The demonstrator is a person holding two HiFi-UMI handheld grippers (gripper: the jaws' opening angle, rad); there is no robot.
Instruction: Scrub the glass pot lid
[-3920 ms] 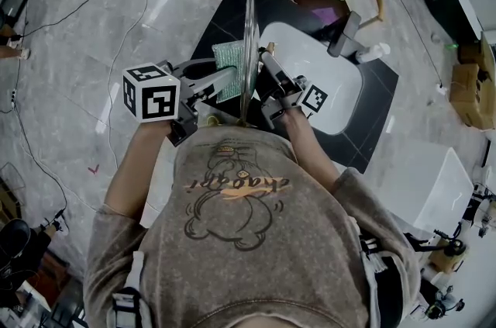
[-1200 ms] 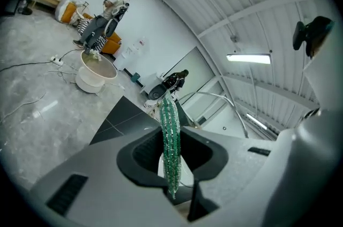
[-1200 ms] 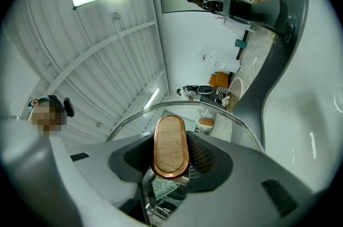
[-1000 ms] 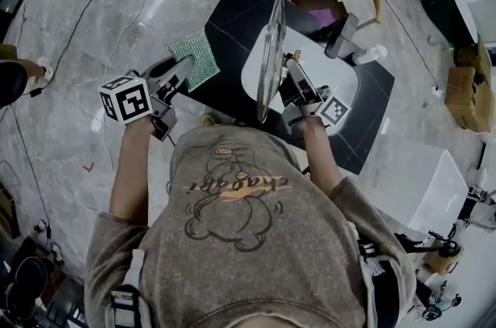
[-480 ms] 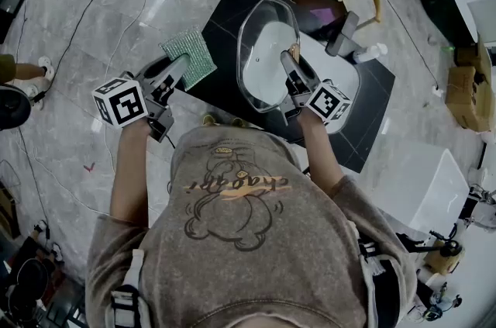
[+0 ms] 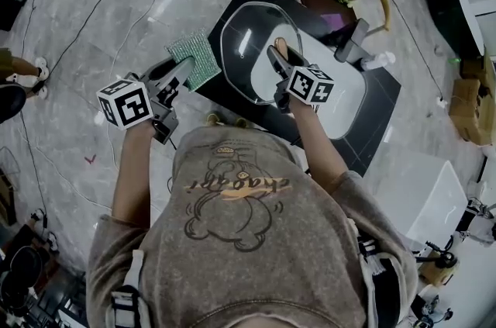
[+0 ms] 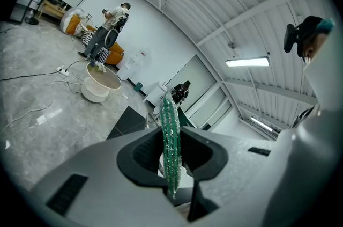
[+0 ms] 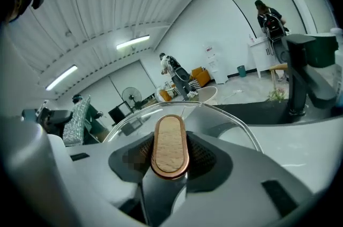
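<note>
Countertop sink (image 6: pixel 345 98) under glass pot lid (image 6: pixel 248 47)

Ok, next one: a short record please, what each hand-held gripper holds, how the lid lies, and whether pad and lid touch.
left hand-held gripper: shut on green scrub pad, pad edge-on to its camera
right hand-held gripper: shut on wooden handle of glass pot lid
lid pose: near flat, over black counter and white sink
pad and lid: apart, no contact
</note>
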